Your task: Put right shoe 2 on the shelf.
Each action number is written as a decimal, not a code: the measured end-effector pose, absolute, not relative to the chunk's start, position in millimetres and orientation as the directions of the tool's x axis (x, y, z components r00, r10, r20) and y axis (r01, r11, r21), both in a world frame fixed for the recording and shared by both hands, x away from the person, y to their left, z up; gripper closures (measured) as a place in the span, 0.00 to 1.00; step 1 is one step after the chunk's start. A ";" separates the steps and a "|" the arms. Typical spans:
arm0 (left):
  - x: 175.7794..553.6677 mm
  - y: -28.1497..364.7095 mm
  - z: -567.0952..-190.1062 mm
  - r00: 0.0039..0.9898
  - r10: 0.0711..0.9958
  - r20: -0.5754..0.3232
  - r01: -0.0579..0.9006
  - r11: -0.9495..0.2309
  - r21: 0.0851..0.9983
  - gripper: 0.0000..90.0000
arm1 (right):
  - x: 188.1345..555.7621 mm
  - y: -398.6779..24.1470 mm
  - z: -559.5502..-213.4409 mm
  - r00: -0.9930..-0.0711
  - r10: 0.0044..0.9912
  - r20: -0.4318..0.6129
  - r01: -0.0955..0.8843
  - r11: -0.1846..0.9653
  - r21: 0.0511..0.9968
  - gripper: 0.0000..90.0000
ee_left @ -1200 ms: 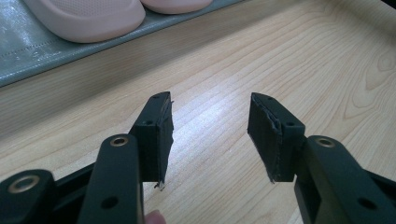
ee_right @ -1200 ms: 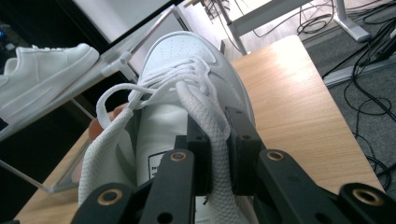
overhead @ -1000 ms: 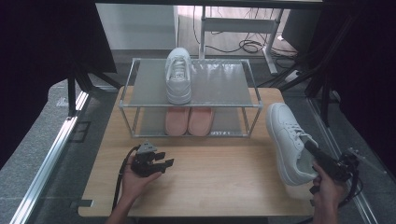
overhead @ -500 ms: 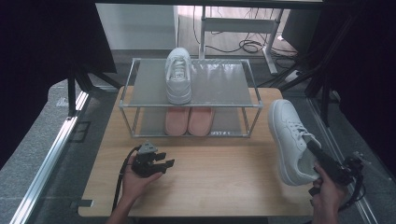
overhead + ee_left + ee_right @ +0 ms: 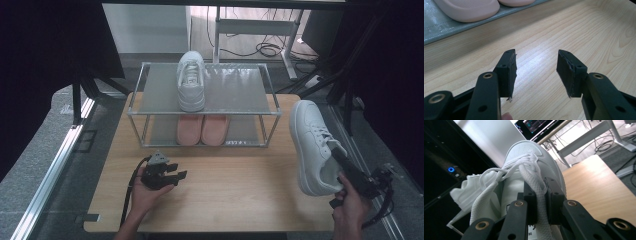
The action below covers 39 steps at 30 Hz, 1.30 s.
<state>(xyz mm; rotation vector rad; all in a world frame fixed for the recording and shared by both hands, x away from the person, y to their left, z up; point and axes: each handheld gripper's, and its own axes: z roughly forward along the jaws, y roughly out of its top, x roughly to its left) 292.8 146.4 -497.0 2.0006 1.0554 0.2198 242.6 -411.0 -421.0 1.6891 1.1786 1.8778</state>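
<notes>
A white sneaker hangs in the air at the table's right edge, toe pointing away. My right gripper is shut on its tongue and laces; the right gripper view has the padded tongue pinched between the black jaws. A matching white sneaker stands on the top shelf of the glass rack. My left gripper rests on the wooden table at the front left, open, with bare wood between its pads.
A pair of pink shoes sits on the rack's lower shelf, also seen as pink toes ahead of the left gripper. Black frame legs flank the table. A desk and cables lie beyond the rack.
The right gripper has carried the white sneaker slightly lower and nearer the table's front right. The left gripper has stayed put.
</notes>
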 end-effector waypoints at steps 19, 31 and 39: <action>292.8 146.9 -496.3 0.629 0.746 -0.216 0.598 -0.288 0.748 0.56 | 267.9 -379.3 -379.1 -0.330 0.686 0.648 0.219 -0.613 0.759 0.90; 293.2 148.1 -496.2 0.627 0.748 -0.218 0.599 -0.283 0.749 0.56 | 300.1 -357.1 -354.5 -0.351 0.671 0.653 0.233 -0.613 0.755 0.90; 293.1 148.7 -496.1 0.627 0.748 -0.218 0.598 -0.283 0.750 0.56 | 314.6 -345.6 -348.0 -0.358 0.657 0.664 0.238 -0.623 0.745 0.90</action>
